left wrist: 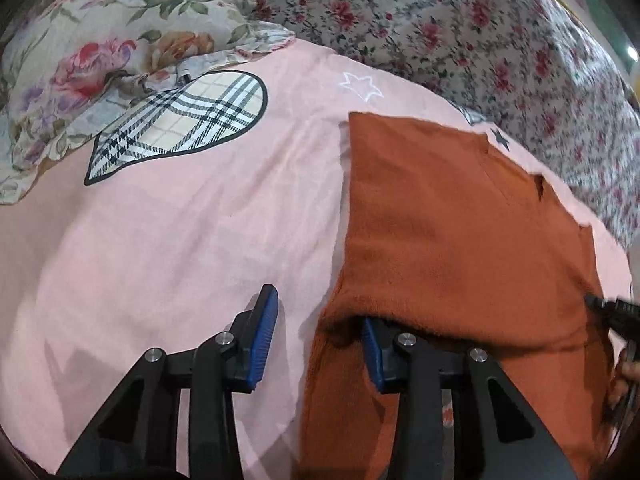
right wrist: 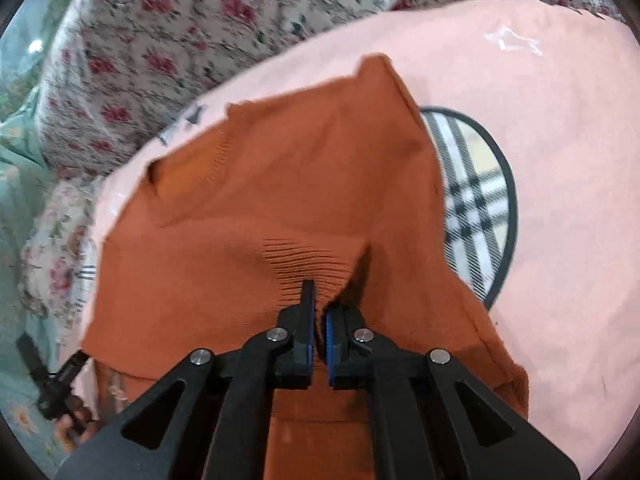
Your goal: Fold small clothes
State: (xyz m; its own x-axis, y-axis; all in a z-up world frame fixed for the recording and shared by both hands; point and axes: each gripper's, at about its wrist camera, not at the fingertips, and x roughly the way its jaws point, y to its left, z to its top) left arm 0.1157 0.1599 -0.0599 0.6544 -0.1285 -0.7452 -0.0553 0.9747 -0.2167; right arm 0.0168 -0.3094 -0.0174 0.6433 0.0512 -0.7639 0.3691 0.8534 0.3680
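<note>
The rust-orange knit garment [right wrist: 256, 200] lies mid-frame on the pink bedsheet [left wrist: 180, 220], mid-fold. The right gripper [right wrist: 319, 320] pinches its ribbed edge; the left gripper [left wrist: 318, 330] is spread wide, one finger tucked under the hem. Next, I judge, the left must close before both carry the edge over.

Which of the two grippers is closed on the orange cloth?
The right gripper: its jaws are pinched shut on a ribbed fold of the orange cloth. The left gripper stands wide open, one finger on each side of the cloth's edge.
</note>
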